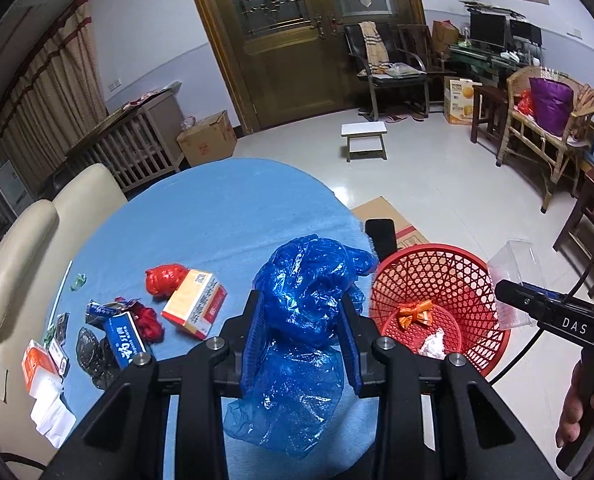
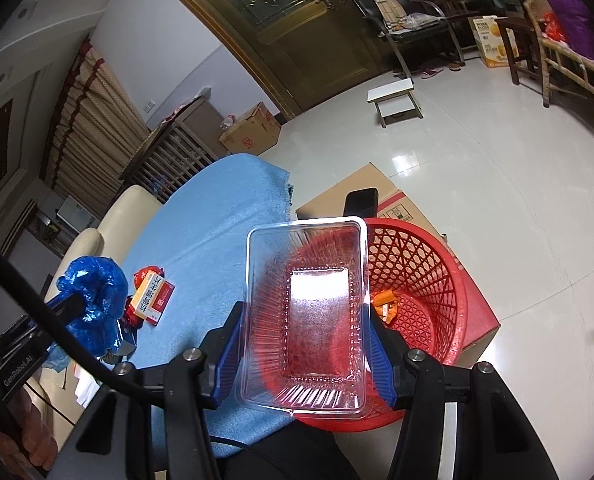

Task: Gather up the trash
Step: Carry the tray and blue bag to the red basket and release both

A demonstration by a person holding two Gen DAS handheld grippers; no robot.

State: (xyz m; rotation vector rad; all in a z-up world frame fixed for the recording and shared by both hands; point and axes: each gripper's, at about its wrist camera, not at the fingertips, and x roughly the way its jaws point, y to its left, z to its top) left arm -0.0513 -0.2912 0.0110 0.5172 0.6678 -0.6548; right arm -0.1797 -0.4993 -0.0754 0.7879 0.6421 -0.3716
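While left fingers (image 1: 303,332) pinch a blue bag (image 1: 297,320), right fingers (image 2: 303,332) clamp a clear tray (image 2: 309,312).

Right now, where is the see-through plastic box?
The clear plastic box is clamped in the right tool, filling the middle of the right wrist view, held over the near rim of the red basket beside the blue table.
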